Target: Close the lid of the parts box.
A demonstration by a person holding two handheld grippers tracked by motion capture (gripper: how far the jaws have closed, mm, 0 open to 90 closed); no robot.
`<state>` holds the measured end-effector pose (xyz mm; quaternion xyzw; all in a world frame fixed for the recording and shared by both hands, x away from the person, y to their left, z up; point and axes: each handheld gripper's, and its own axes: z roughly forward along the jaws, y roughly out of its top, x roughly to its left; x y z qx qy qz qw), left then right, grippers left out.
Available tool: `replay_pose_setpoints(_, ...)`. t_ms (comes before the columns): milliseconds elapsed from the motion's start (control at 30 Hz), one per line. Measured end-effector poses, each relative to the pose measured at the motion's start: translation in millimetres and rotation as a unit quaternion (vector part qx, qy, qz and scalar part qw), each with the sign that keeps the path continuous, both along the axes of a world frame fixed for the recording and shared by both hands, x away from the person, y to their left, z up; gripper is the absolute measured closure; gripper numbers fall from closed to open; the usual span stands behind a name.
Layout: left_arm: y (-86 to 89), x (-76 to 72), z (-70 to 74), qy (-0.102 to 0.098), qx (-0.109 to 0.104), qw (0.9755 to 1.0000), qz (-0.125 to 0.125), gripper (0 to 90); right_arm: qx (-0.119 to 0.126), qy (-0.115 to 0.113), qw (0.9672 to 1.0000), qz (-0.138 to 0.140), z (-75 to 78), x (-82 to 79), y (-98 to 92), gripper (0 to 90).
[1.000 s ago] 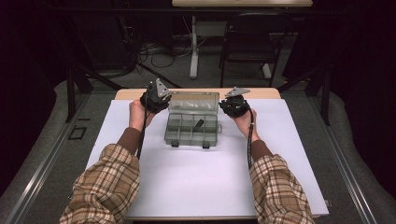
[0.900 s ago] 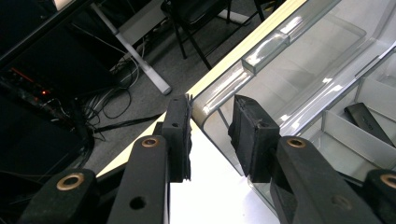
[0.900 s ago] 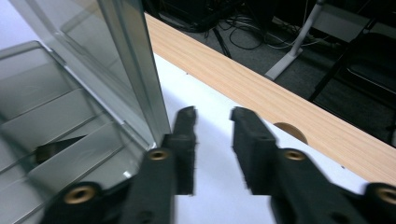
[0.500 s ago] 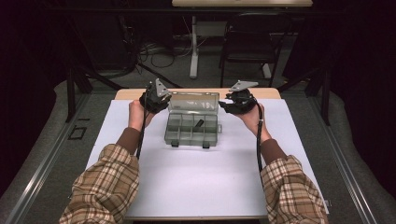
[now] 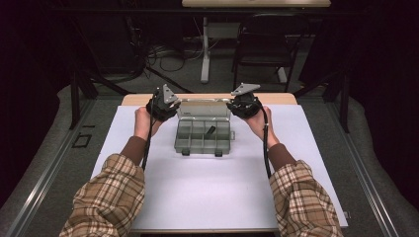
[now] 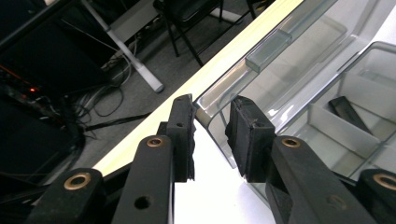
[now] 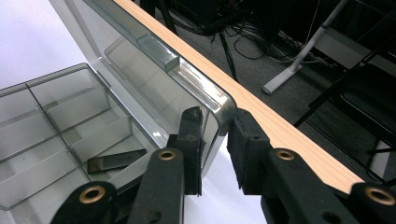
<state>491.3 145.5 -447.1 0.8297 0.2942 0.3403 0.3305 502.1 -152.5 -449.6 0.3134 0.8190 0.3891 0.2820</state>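
So: white table [image 5: 217,197], wood strip along its far edge, broad bare white toward the near edge and both side edges. Clear grey compartment box [image 5: 203,136] sits near the middle of the far edge, lid [image 5: 203,107] raised and standing at the back. Left gripper [image 5: 163,104] at the lid's left corner, narrow jaws straddling the lid's edge; in the left gripper view [image 6: 212,133] slight gaps show beside the plastic, so whether the pads press is unclear. Right gripper [image 5: 243,102] at the lid's right corner, jaws just been closing, lid edge between them [image 7: 215,140], one pad against the plastic. Small black piece [image 5: 210,131] lies in a middle compartment.
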Motion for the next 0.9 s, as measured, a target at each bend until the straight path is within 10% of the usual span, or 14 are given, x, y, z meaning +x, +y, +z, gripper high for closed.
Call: replay_pose_setpoints(900, 6.3, -17.6, -0.6, 0.021, 0.001, 0.9994, -0.028, 69.8, -0.002, 0.002, 0.9997, 0.023, -4.4, -11.3, -2.7, 75.1)
